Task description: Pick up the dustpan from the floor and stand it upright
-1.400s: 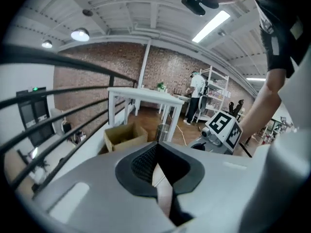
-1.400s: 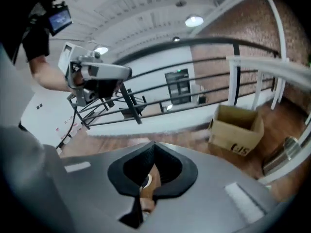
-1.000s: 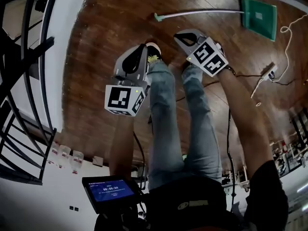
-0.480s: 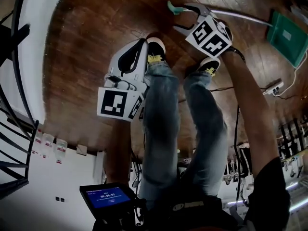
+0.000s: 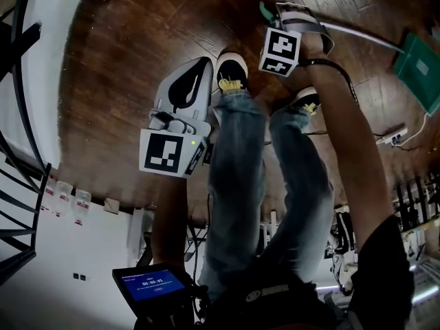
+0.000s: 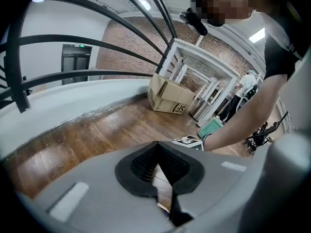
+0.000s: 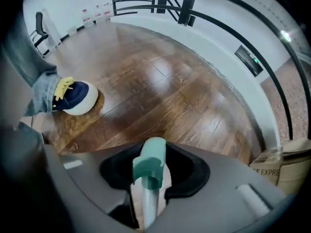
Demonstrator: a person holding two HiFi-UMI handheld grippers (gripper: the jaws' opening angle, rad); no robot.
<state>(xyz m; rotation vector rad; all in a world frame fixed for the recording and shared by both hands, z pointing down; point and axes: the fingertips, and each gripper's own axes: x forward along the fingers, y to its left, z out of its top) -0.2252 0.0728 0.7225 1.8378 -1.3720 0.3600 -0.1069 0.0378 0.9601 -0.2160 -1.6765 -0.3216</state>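
Since the right gripper has just been closing onto the dustpan handle at its green end, squeeze firmly before lifting; left gripper is pinched together, empty.

Head view dim, heavy fisheye; floor curves toward the edges. Both gripper views brighter, with dark vignette in the corners. Glare from ceiling lights at top. Sheen streaks the floor in right gripper view; handle near lens soft.
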